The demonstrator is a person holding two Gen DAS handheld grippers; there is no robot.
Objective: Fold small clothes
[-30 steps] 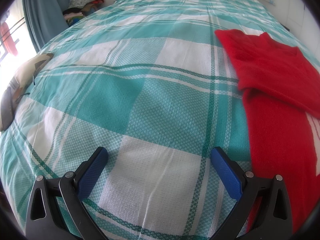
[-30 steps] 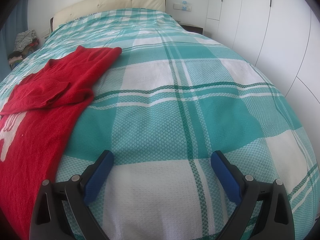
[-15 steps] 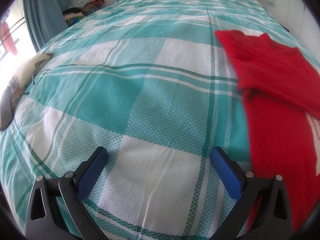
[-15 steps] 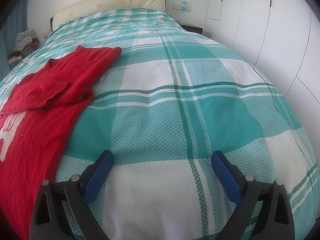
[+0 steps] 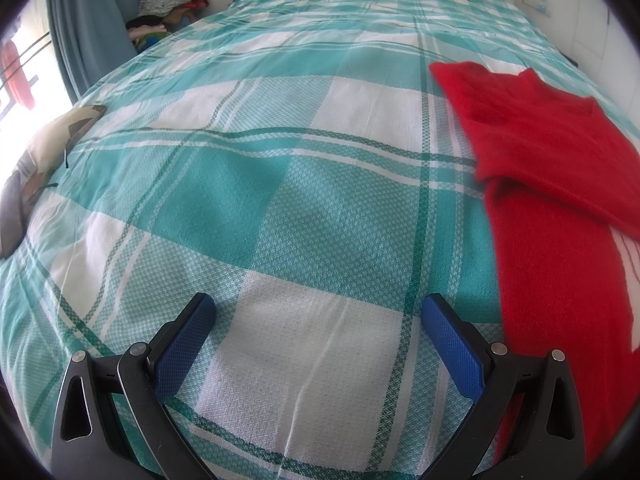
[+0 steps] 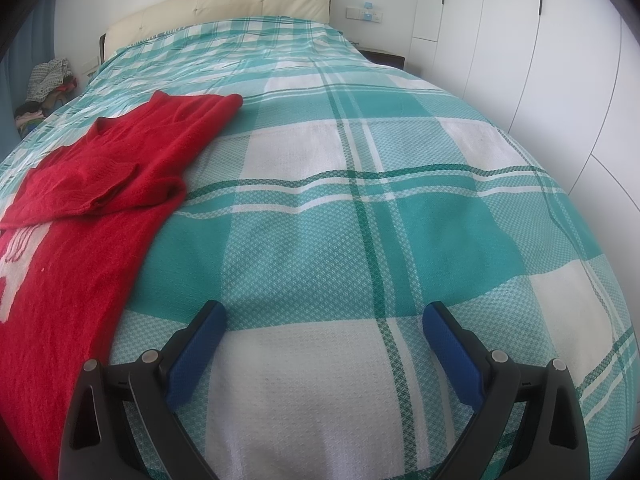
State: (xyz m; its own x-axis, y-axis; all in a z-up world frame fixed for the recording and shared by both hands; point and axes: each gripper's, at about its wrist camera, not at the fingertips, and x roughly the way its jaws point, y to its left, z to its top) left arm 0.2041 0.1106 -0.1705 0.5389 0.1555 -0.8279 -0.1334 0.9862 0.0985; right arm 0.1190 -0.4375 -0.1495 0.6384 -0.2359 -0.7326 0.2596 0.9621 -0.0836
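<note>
A red knitted sweater [image 5: 556,216] lies flat on the teal and white checked bedspread [image 5: 280,208], with its sleeves folded across the chest. It has a white pattern on the front. In the left wrist view it is at the right edge; in the right wrist view the sweater [image 6: 80,208] is at the left. My left gripper [image 5: 318,316] is open and empty over bare bedspread, left of the sweater. My right gripper [image 6: 324,320] is open and empty over the bedspread [image 6: 360,240], right of the sweater.
A patterned cushion [image 5: 36,160] lies at the bed's left edge. A pile of clothes [image 5: 168,4] sits by the blue curtain [image 5: 92,28] at the far left. A cream headboard [image 6: 224,12] is at the far end. White wardrobe doors [image 6: 540,60] stand on the right.
</note>
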